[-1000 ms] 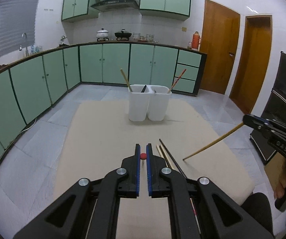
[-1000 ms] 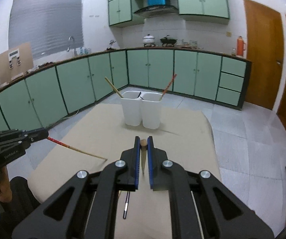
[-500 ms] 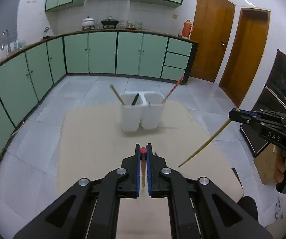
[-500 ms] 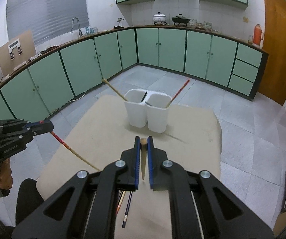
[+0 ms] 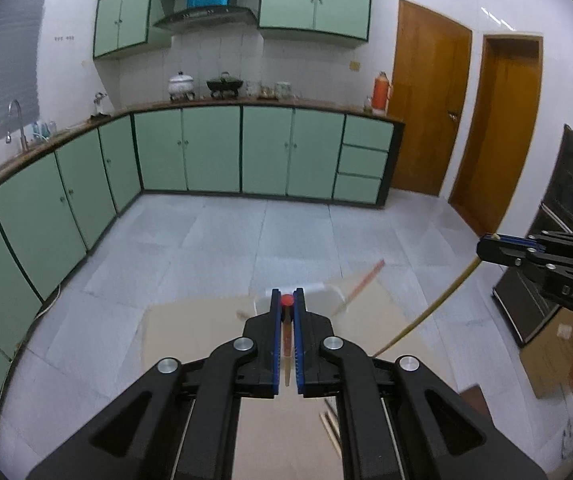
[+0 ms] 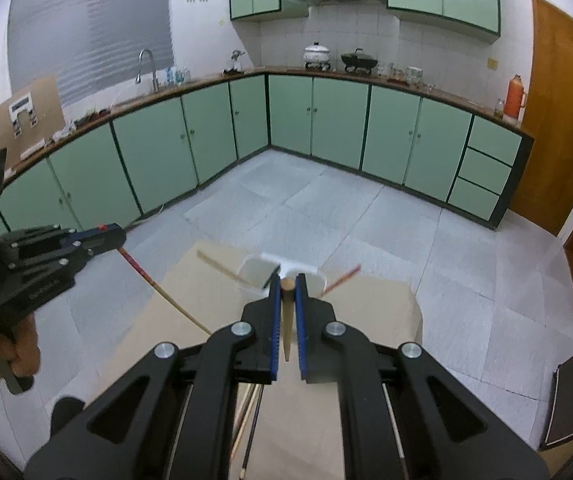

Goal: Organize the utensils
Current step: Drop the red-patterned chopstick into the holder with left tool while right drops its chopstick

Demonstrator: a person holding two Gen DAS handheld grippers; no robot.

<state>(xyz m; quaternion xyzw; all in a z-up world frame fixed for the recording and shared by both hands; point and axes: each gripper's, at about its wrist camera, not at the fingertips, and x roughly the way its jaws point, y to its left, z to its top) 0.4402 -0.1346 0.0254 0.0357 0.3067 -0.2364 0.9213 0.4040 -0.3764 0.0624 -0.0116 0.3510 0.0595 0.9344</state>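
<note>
My left gripper [image 5: 286, 300] is shut on a red-ended chopstick [image 5: 286, 336], held high above the beige table [image 5: 190, 332]; it also shows from the right wrist view [image 6: 110, 236] with the chopstick [image 6: 154, 284] slanting down. My right gripper [image 6: 287, 280] is shut on a plain wooden chopstick [image 6: 287, 320]; it also shows in the left wrist view [image 5: 490, 244] with its chopstick [image 5: 426, 312]. The white two-compartment utensil holder [image 6: 254, 272] stands beyond the fingertips, holding a wooden chopstick [image 6: 218, 266] and a red chopstick [image 6: 342, 274]. Several chopsticks [image 6: 250, 420] lie on the table below.
Green kitchen cabinets [image 5: 214, 152] run along the back and left. Two wooden doors [image 5: 426, 112] are at the right. A dark appliance [image 5: 566, 216] stands at the far right. The floor [image 5: 246, 240] is grey tile.
Both grippers have risen and tilted upward with their chopsticks. The holder now sits low, just behind the fingertips, and more of the kitchen wall shows.
</note>
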